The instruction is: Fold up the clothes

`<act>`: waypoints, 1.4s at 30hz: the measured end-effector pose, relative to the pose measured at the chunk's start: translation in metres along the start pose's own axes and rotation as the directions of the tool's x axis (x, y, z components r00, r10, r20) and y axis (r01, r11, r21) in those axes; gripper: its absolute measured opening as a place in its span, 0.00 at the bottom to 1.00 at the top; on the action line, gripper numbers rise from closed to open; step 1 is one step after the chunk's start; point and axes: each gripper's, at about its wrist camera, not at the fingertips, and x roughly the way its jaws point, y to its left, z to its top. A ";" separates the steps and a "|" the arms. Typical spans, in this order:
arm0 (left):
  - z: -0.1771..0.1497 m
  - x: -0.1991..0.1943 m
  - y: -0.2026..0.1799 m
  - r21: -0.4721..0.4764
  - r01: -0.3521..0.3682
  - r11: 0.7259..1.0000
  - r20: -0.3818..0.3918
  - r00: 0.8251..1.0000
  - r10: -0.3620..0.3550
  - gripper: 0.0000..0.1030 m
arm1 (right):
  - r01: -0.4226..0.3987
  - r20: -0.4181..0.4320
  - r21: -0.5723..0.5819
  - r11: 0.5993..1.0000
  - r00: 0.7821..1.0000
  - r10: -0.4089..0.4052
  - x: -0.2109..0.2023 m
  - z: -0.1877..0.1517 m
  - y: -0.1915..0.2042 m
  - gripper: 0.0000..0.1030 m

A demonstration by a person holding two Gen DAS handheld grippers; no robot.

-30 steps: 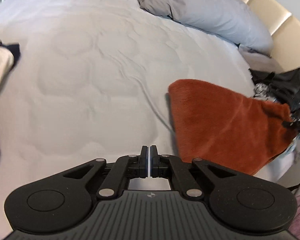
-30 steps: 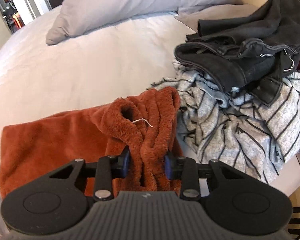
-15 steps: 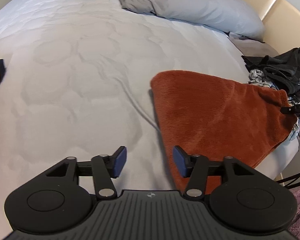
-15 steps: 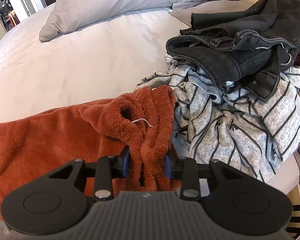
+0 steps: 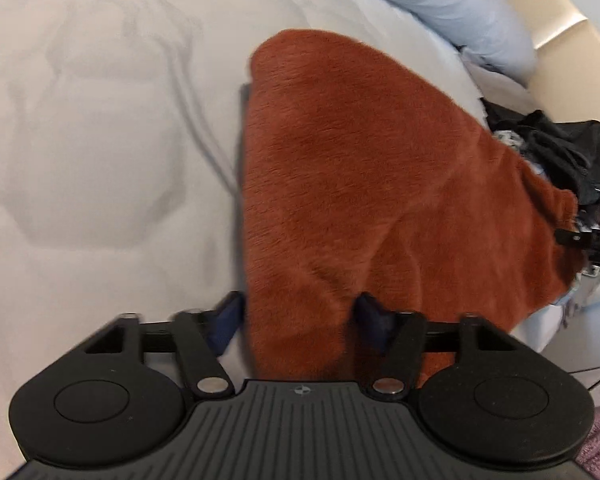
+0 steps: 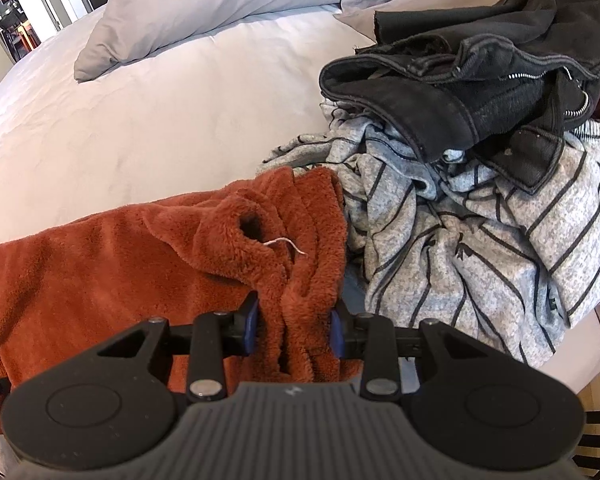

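Left wrist view smeared by motion: quilting on the bed cover (image 5: 100, 152) reads soft, and the blue pads (image 5: 374, 318) of the left gripper (image 5: 300, 316) lose their edges as the jaws close around the rust fleece (image 5: 360, 184); pad contact unclear. Right gripper (image 5: 588, 238) cut off at that frame's right edge. The fleece's bunched end hides the right pads' (image 6: 251, 322) inner faces. Dark jacket (image 6: 480, 76) covers the top of the striped grey garment (image 6: 480, 248). Doorway clutter (image 6: 14, 20) too small to identify.
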 end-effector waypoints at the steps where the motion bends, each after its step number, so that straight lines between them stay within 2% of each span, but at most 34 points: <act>1: 0.000 -0.002 -0.003 0.005 0.004 1.000 0.007 1.000 -0.004 0.22 | 0.000 -0.001 0.001 1.000 1.000 0.000 0.000 0.000 0.000 0.37; 4: -0.001 -0.016 -0.013 0.033 -0.015 0.999 0.050 0.999 0.013 0.16 | -0.001 0.000 0.009 1.000 1.000 0.001 -0.001 0.000 0.000 0.37; 9: 0.005 -0.059 -0.008 0.017 0.029 0.999 0.112 0.993 -0.030 0.15 | -0.041 0.011 0.022 0.999 0.999 0.041 -0.013 -0.003 0.006 0.36; 12: 0.009 -0.093 0.004 0.007 -0.008 1.000 0.163 0.987 0.007 0.14 | -0.121 -0.007 0.032 0.992 0.993 0.121 -0.018 -0.007 0.017 0.36; 15: 0.009 -0.131 0.020 -0.016 -0.054 0.998 0.199 0.978 0.056 0.14 | -0.208 -0.036 0.024 0.978 0.977 0.209 -0.019 -0.014 0.040 0.35; 18: 0.006 -0.168 0.034 -0.018 -0.123 0.992 0.224 0.967 0.124 0.14 | -0.287 -0.059 -0.012 0.958 0.957 0.286 -0.019 -0.021 0.075 0.35; 20: 0.003 -0.183 0.043 -0.015 -0.168 0.986 0.223 0.960 0.168 0.14 | -0.311 -0.073 -0.060 0.948 0.949 0.307 -0.016 -0.028 0.103 0.35; 23: -0.004 -0.186 0.055 -0.031 -0.209 0.977 0.189 0.959 0.211 0.14 | -0.285 -0.096 -0.132 0.949 0.957 0.274 -0.004 -0.039 0.138 0.43; 26: -0.008 -0.177 0.059 -0.050 -0.211 0.976 0.178 0.960 0.217 0.14 | -0.185 -0.089 -0.232 0.955 0.982 0.169 0.003 -0.042 0.155 0.49; 27: -0.009 -0.176 0.058 -0.037 -0.220 0.975 0.181 0.958 0.224 0.14 | -0.175 -0.075 -0.244 0.954 0.984 0.161 0.001 -0.040 0.155 0.50; 31: -0.010 -0.180 0.050 -0.002 -0.226 0.974 0.196 0.955 0.222 0.15 | -0.166 0.008 -0.185 0.969 0.985 0.170 -0.019 -0.030 0.137 0.54; 33: -0.009 -0.182 0.048 0.002 -0.224 0.975 0.202 0.955 0.219 0.15 | -0.166 0.060 -0.191 0.967 0.982 0.181 -0.032 -0.026 0.135 0.53; 35: -0.007 -0.182 0.044 0.011 -0.227 0.974 0.209 0.953 0.220 0.15 | -0.231 0.082 -0.215 0.949 0.964 0.253 -0.041 -0.024 0.139 0.48; 37: -0.006 -0.180 0.038 0.026 -0.235 0.972 0.216 0.950 0.224 0.15 | -0.309 0.064 -0.244 0.919 0.941 0.333 -0.042 -0.023 0.148 0.28; 38: -0.006 -0.180 0.036 0.035 -0.236 0.971 0.218 0.950 0.224 0.15 | -0.333 0.044 -0.258 0.907 0.934 0.355 -0.039 -0.023 0.155 0.26; 40: -0.005 -0.180 0.031 0.047 -0.235 0.971 0.224 0.950 0.219 0.15 | -0.334 0.012 -0.277 0.901 0.936 0.351 -0.026 -0.023 0.166 0.25; 42: -0.006 -0.182 0.025 0.062 -0.231 0.971 0.230 0.950 0.211 0.15 | -0.292 -0.010 -0.291 0.911 0.953 0.303 -0.006 -0.020 0.175 0.24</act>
